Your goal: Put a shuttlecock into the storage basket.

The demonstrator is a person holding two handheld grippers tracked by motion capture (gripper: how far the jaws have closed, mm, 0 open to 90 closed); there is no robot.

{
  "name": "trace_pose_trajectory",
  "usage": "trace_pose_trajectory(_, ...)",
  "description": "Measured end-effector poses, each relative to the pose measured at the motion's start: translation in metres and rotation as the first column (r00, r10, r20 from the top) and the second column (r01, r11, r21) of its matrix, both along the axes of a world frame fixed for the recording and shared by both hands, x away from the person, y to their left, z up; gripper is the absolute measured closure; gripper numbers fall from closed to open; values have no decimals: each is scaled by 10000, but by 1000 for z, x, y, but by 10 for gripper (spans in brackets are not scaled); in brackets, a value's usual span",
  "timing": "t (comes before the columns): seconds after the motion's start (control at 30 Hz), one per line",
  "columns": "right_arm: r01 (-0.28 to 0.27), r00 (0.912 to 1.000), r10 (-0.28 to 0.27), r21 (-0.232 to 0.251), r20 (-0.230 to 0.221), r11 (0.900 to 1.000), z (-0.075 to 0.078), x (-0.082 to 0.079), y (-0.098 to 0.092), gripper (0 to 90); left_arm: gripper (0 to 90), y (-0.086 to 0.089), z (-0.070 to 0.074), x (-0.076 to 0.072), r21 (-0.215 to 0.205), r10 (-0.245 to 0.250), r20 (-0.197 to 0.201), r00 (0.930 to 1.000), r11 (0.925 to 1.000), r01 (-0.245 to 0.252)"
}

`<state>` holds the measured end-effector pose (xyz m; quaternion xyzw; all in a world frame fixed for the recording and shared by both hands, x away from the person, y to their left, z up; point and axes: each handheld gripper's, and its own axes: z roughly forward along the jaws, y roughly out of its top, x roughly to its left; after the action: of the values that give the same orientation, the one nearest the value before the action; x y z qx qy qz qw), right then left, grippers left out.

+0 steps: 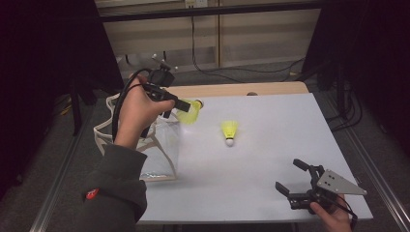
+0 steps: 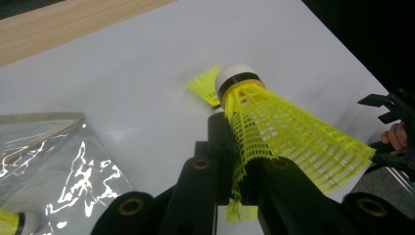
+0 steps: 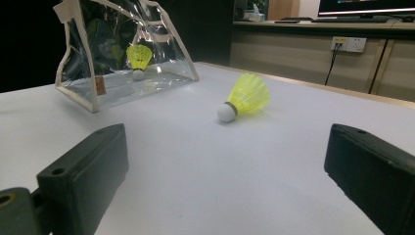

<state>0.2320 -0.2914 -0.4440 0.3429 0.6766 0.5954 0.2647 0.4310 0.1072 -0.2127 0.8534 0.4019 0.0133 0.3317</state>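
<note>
Your left tool [image 2: 235,161] is clamped on a yellow shuttlecock's [image 2: 288,129] skirt above the clear bag [image 1: 162,147]; your right tool [image 1: 296,181] rests spread wide on the near right tabletop [image 1: 270,145].

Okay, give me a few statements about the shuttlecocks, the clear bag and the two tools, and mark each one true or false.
1. The left tool is clamped on the skirt of a yellow shuttlecock. True.
2. The right tool also holds a shuttlecock. False: its jaws stand open with nothing between them, low over the white table.
3. A second shuttlecock lies on the table between the two tools. True.
4. The clear bag has nothing in it. False: a third shuttlecock sits inside it.
5. The bag stands near the table's right edge in the high view. False: it is at the left edge, below the left hand.
</note>
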Motion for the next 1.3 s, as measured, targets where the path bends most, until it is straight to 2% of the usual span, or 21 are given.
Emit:
trace_pose_trajectory(0.9, -11, 10000, 11, 7, 35, 10000, 1, -1, 0, 27, 880, 27, 7, 1, 215, 717, 49, 9974, 9972, -718)
trace_pose_trajectory(1.3, 25, 10000, -25, 26, 19, 10000, 1, 0, 0, 26, 880, 41, 9, 3, 127, 1075, 37, 9942, 9941, -1076)
